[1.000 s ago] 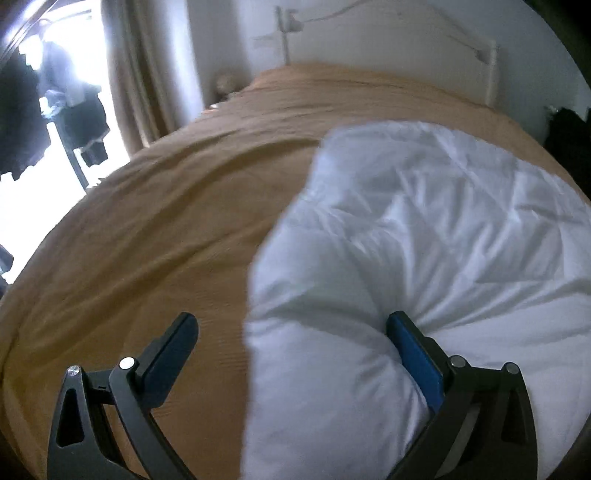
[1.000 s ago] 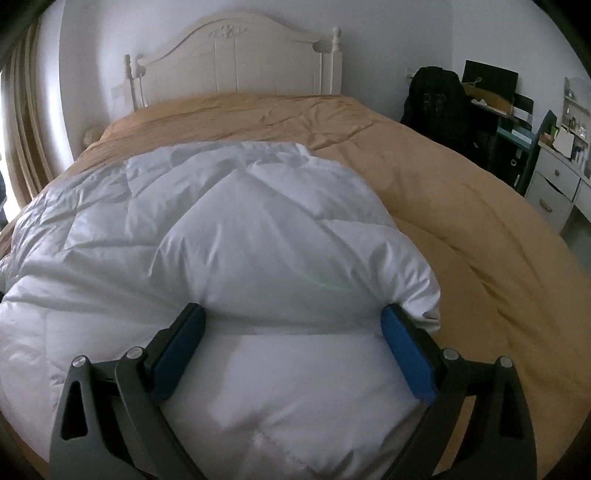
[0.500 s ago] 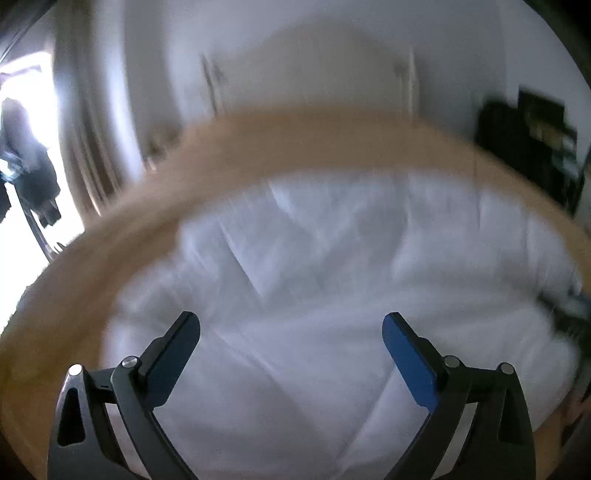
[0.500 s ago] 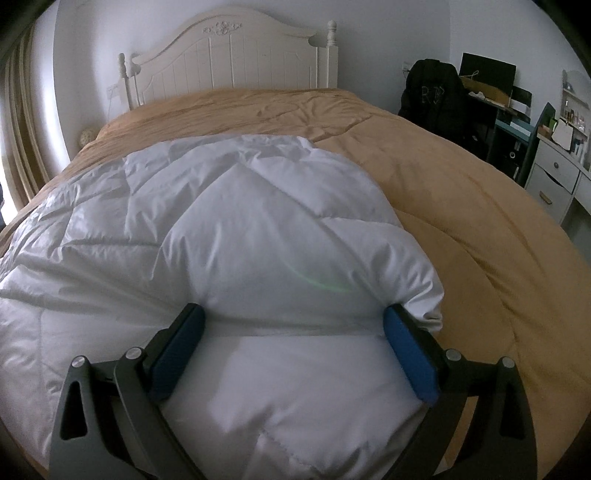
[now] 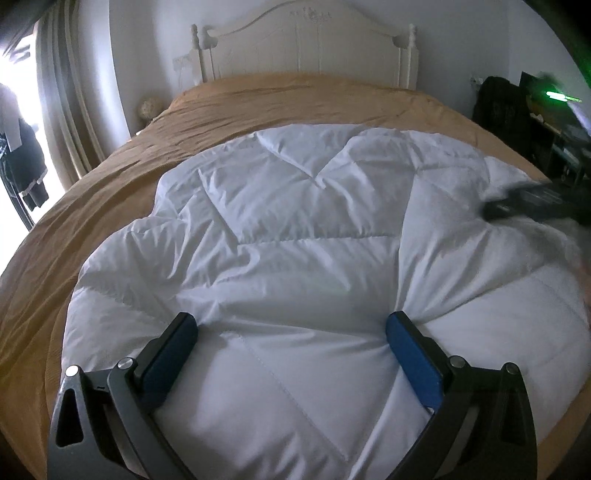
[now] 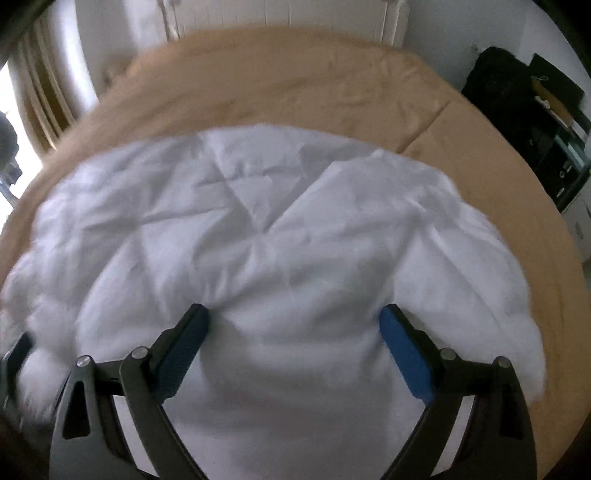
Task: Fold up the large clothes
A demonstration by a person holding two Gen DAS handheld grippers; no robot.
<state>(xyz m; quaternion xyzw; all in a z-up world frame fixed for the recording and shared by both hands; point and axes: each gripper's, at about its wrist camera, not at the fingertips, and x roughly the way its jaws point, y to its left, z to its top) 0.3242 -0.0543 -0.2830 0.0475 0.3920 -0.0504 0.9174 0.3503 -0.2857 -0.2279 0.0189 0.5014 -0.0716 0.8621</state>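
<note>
Two wrist views, both aimed up the bed [image 5: 258,110] toward the headboard [image 5: 303,40].

The white quilt [image 5: 295,240] is seen close from its near edge in each; the right view [image 6: 295,240] is blurred and pitched lower.

The right wrist view is motion-blurred; the white quilt [image 6: 280,258] hides the bed's [image 6: 295,81] near edge, and the headboard [image 6: 280,14] is cropped.

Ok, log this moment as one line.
left gripper: open, on quilt | right gripper: open, on quilt | bed: tan cover
</note>
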